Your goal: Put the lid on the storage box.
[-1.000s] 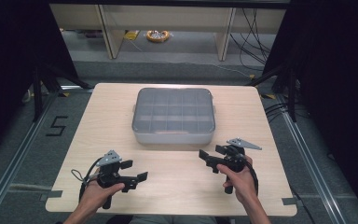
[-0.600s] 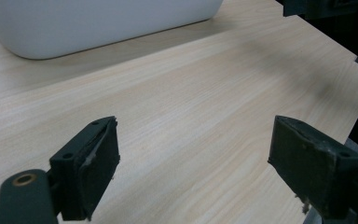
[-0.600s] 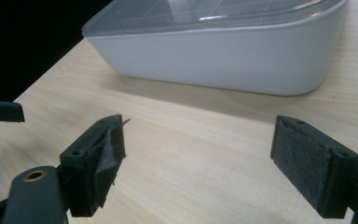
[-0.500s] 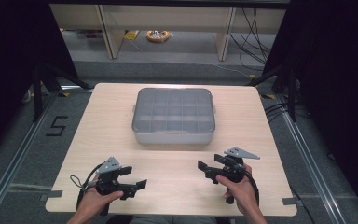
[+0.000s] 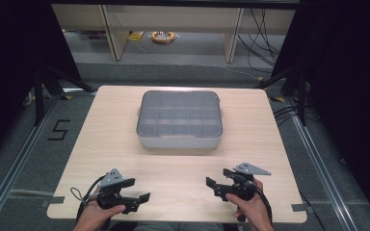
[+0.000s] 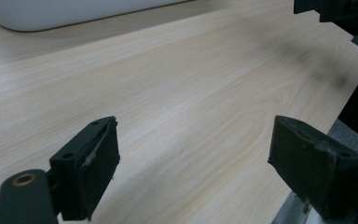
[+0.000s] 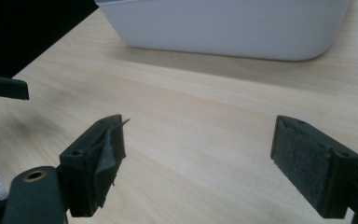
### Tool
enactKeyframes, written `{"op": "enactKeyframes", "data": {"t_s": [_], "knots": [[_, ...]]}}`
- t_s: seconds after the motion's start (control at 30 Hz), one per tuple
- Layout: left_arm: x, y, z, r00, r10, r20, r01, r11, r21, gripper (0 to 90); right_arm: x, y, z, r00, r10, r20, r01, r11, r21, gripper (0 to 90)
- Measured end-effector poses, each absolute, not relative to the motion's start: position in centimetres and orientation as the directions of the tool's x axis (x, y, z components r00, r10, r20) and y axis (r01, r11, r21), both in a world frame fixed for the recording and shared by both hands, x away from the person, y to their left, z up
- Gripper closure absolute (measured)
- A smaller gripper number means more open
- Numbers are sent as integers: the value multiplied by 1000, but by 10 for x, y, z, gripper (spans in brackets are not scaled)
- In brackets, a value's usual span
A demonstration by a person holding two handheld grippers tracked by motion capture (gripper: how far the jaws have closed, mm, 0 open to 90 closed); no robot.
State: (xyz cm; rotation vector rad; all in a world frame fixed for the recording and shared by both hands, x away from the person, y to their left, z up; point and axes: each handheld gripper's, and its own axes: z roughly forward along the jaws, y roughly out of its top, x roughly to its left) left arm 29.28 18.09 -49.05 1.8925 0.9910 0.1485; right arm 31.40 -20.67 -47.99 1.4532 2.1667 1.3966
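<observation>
Forearms are cut off by the bottom edge of the high view, so little more than the two hands and what they hold can be seen there. The left gripper (image 5: 137, 195) sits near the front left corner of the table (image 5: 101, 130), and the right gripper (image 5: 218, 183) near the front right; each points inward toward the other, well apart. Both have their jaws spread wide with nothing between them — in the left gripper view bare wood lies between the two black jaws, and the right gripper view shows the same.

The grey lidded organiser box (image 5: 179, 119) rests flat at the middle of the table, toward the far side and well apart from both grippers. Through its translucent lid a grid of compartments shows faintly, but whether anything lies in them is too dim to tell. In the left gripper view the box is cropped to a pale sliver at the top left corner; in the right gripper view its rounded front wall runs across the top, the upper part out of frame. A dark blurred shape at the edge of each gripper view is the other gripper, too soft to read in detail.

Light wood-grain covers the tabletop. Grey floor (image 5: 318, 168) surrounds it, with a "5" marking (image 5: 58, 130) at the left, black curtains on both sides, and cables (image 5: 265, 43) trailing at the back right — a yellowish coil (image 5: 163, 36) lies beneath a far bench.
</observation>
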Motion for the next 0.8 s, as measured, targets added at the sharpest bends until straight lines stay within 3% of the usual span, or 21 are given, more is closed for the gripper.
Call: {"op": "enactKeyframes", "data": {"t_s": [0.03, 0.3, 0.37, 0.4, 0.5, 0.7, 0.8], "knots": [[292, 181, -491, 668, 691, -278, 563, -224, 795, 151, 313, -208, -482, -520, 801, 298, 612, 106, 784, 185], [280, 178, -496, 685, 677, -271, 568, -262, 780, 151, 295, -213, -487, -501, 789, 355, 656, 79, 750, 184], [278, 178, -497, 687, 673, -273, 573, -271, 773, 151, 293, -216, -490, -519, 792, 322, 633, 103, 767, 184], [277, 178, -497, 695, 670, -261, 568, -291, 770, 151, 288, -214, -489, -492, 793, 360, 666, 76, 742, 184], [273, 179, -498, 701, 662, -265, 569, -295, 768, 151, 285, -220, -493, -517, 797, 312, 642, 121, 757, 187], [269, 183, -498, 688, 673, -270, 580, -287, 762, 152, 270, -222, -495, -492, 795, 355, 676, 92, 731, 186], [268, 186, -498, 687, 672, -278, 585, -284, 760, 151, 267, -225, -498, -518, 795, 315, 658, 134, 741, 187]]}}
